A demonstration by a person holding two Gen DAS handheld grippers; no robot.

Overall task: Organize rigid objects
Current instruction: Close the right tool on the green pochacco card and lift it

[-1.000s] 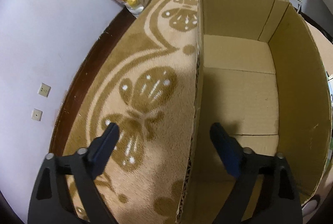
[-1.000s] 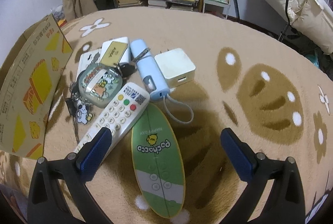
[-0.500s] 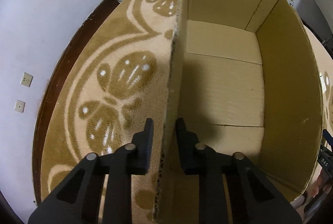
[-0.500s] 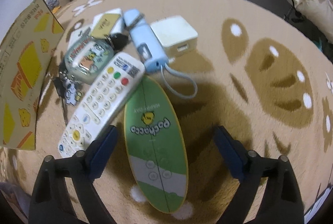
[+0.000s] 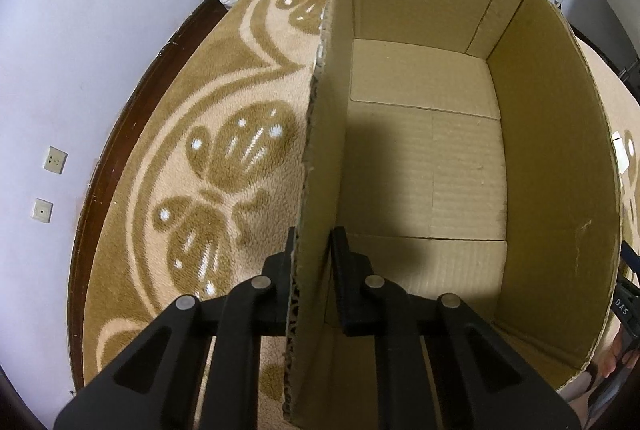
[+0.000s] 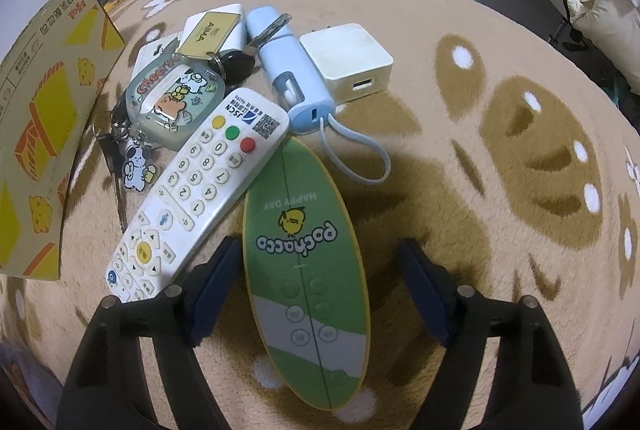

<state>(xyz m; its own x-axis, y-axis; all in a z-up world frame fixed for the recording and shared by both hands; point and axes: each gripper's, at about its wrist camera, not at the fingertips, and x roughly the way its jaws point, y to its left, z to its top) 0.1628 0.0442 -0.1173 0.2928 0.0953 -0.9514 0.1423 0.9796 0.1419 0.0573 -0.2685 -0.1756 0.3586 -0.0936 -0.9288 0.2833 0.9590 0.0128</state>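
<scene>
Now the left gripper (image 5: 313, 258) is closed on the side wall of the cardboard box (image 5: 552, 166), one finger outside and one inside; the box stands on the brown carpet (image 5: 224, 118) and nothing lies on its floor. The right gripper (image 6: 316, 270) is wide open and holds nothing; its fingers stand on both sides of the green oval case (image 6: 306, 250). Beside the case lie a white remote control (image 6: 196, 194), a blue power bank (image 6: 294, 74), a white charger (image 6: 346, 58) and a bunch of keys with keychains (image 6: 176, 98), all close together on the carpet.
</scene>
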